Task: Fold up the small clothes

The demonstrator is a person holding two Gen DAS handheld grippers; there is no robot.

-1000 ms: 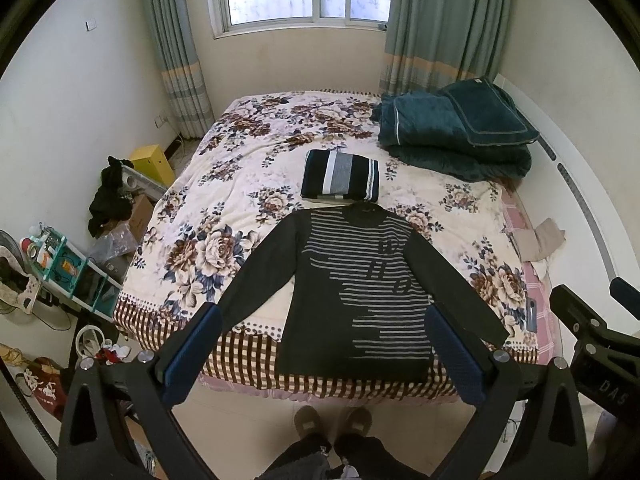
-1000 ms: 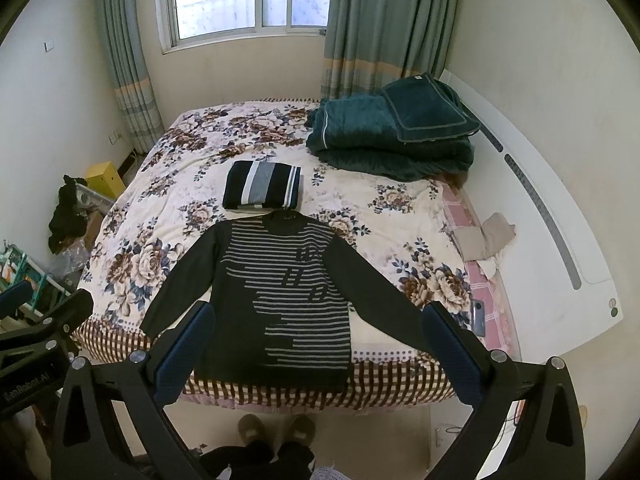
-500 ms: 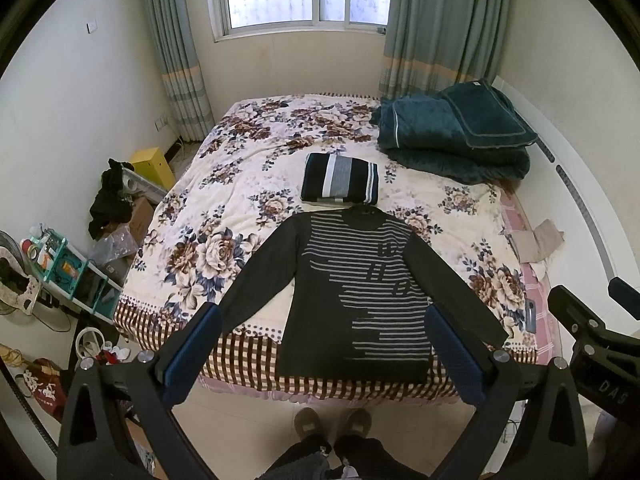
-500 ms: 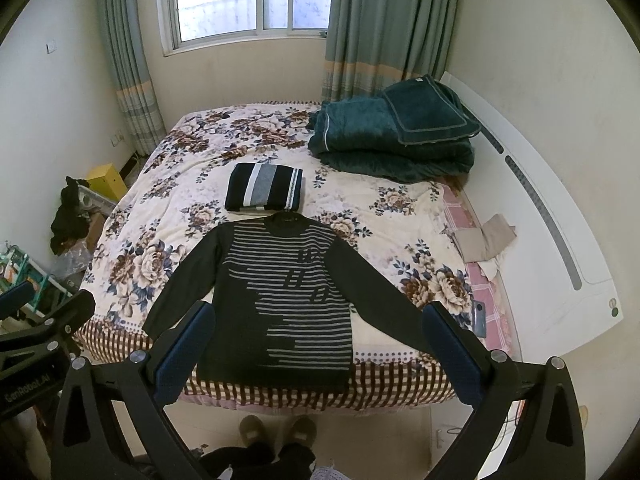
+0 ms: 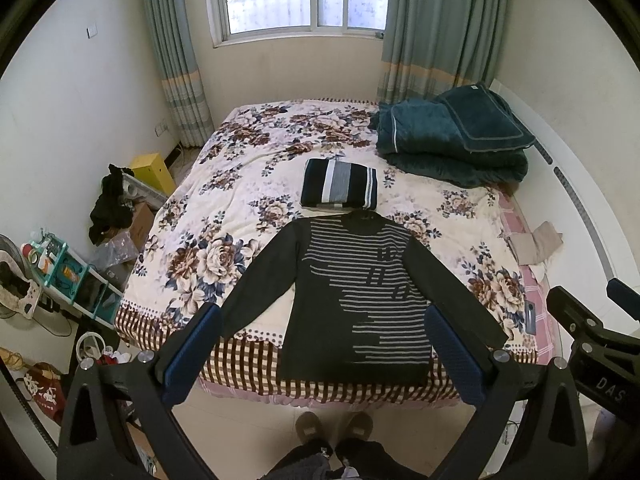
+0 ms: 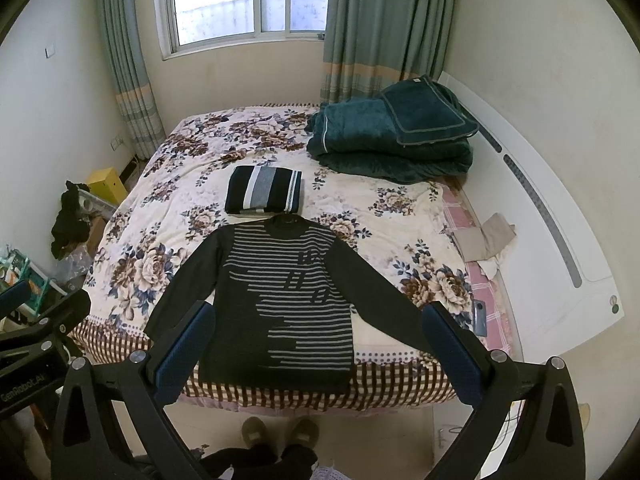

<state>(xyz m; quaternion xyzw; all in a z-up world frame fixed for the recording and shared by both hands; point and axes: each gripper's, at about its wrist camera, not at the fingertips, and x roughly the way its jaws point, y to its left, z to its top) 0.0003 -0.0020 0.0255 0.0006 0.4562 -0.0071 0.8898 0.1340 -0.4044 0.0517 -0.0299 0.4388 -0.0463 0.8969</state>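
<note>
Sweater [image 5: 352, 300], dark with grey stripes, spread flat and face up at near edge of bed [image 5: 224, 208], hem at the checked border, collar toward far side. Both sleeves out and angled down to left and right, cuffs close to near edge. Collar just beside, perhaps touching, a folded striped garment [image 5: 339, 187] lying farther back at mid-bed. Teal quilt [image 5: 452, 148] stacked at far right corner of bed, well apart from sweater. Beige cloth [image 5: 536, 242] at right edge of bed, phone [image 6: 480, 318] nearer along same edge.

Left gripper [image 5: 320, 344] held above floor in front of bed, jaws spread wide, blue pads [image 5: 192, 354] apart, nothing between them, clear of fabric. Right gripper [image 6: 316, 344] likewise wide apart and empty, held short of the hem, its body also visible at right edge of left wrist view. Slippered feet [image 5: 334, 430] on floor below, close to bed. Shelf cart [image 5: 68, 276] and yellow box [image 5: 154, 170] by left wall.
</note>
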